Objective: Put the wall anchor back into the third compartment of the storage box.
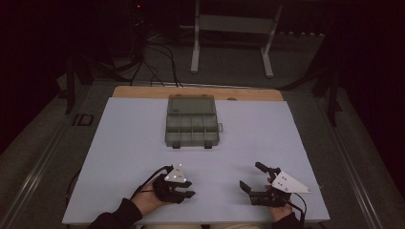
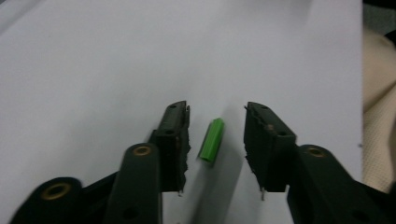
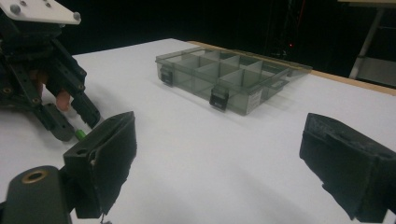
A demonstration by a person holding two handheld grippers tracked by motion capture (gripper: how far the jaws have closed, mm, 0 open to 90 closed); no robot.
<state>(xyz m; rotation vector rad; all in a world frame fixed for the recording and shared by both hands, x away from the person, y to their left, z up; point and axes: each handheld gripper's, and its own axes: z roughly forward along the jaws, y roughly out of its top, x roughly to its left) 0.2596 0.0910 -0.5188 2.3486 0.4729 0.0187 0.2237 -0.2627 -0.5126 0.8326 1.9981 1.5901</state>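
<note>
step: picking a small green peg off the white table; the grasp looks about to be made, not made yet.
peg: lies flat on the table near the person's edge, left of centre, between the 2 jaws of the left gripper; a sliver of it shows green under that gripper in the right gripper view.
left gripper: straddles the peg, jaws part closed, a gap on each side of it; the pads do not touch it, so nothing is grasped. in the high view it sits at the near left, tipped down at the table.
right gripper: released, jaws wide apart and empty; it rests at the near right, well apart from the peg, facing the box.
box: a smoky clear organiser box with dividers, far centre of the table, well apart from both grippers; its lid lies open behind it; 2 dark latches on the near wall.
next move: likely close the left jaws evenly on the peg's long sides, then lift. the peg is small and light, so a jaw landing first could nudge or roll it away.
after that: probably carry it to a compartment of the box.
writing: a pale label on the box's side wall is too blurred to read; no brand legible anywhere.
</note>
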